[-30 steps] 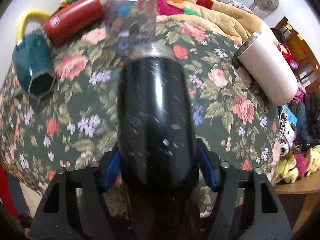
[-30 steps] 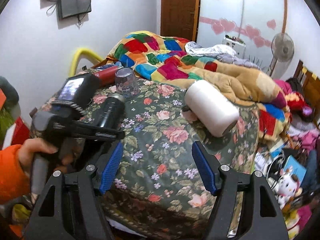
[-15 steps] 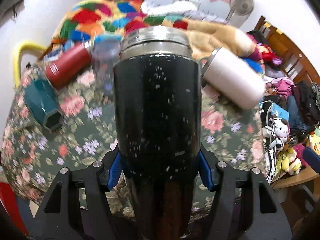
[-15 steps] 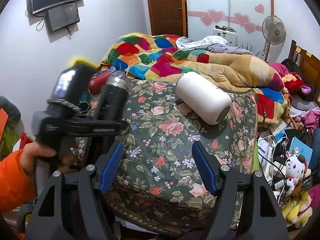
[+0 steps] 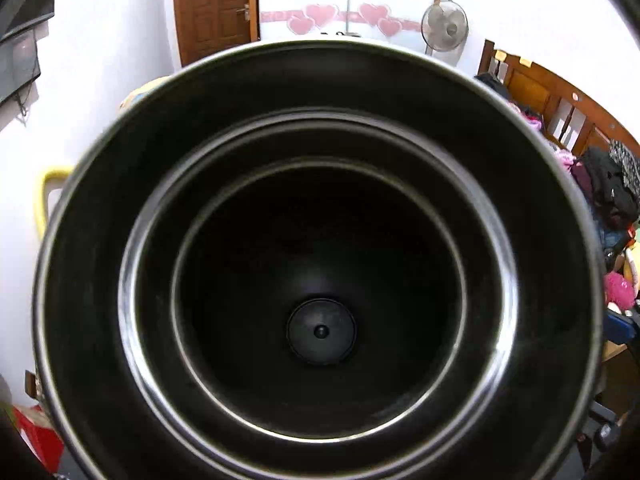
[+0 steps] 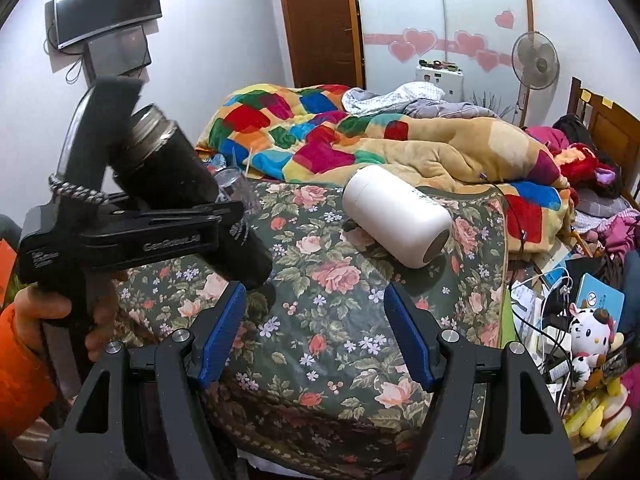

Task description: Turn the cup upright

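Observation:
A black speckled tumbler (image 6: 192, 196) with a steel rim is held in my left gripper (image 6: 224, 224), lifted off the flowered bedspread (image 6: 328, 312) and tilted with its mouth up and to the left. In the left wrist view the tumbler's open mouth (image 5: 320, 264) fills the frame and hides the fingers. My right gripper (image 6: 316, 340) is open and empty, low above the bedspread's front part, to the right of the tumbler.
A white tumbler (image 6: 396, 220) lies on its side on the bedspread. A clear glass (image 6: 236, 188) stands behind the black tumbler. A patchwork quilt (image 6: 320, 136) is heaped behind. Toys and clutter (image 6: 584, 340) sit at the right.
My left gripper has lifted the black tumbler off the bed and tipped it, so its mouth now faces the left wrist camera. The right gripper stays open, nearly still.

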